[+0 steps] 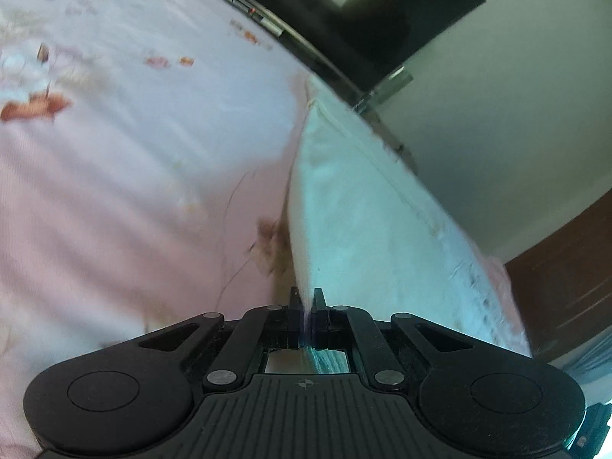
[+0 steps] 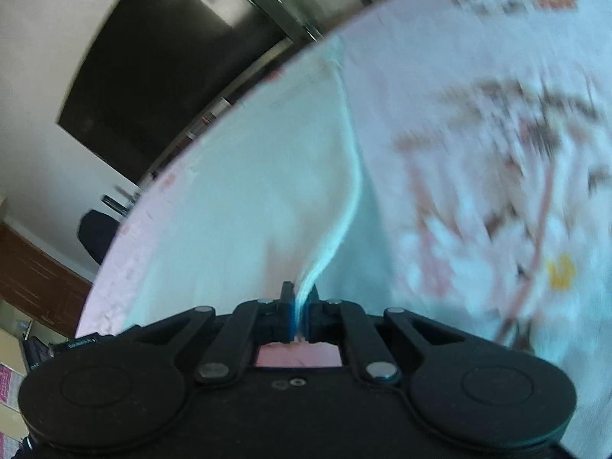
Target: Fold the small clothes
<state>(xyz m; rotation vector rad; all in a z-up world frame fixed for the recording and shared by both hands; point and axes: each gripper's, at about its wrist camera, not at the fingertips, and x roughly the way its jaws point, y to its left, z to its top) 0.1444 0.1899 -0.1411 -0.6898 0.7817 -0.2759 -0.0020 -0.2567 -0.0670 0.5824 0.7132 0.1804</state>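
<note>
A pale, light blue-white small garment (image 1: 367,206) lies on a pink floral bedsheet (image 1: 126,160). My left gripper (image 1: 305,300) is shut on the garment's edge, which runs up between its fingers. In the right wrist view the same garment (image 2: 244,176) spreads ahead, with a seam or folded edge (image 2: 344,206) leading into my right gripper (image 2: 301,298), which is shut on it. Both views are blurred by motion.
The bedsheet (image 2: 478,122) with its pink and brown print covers the bed. Beyond the bed's edge is a dark TV screen (image 1: 382,11), also in the right wrist view (image 2: 160,69), on a pale wall. Wooden furniture (image 1: 566,279) stands at the side.
</note>
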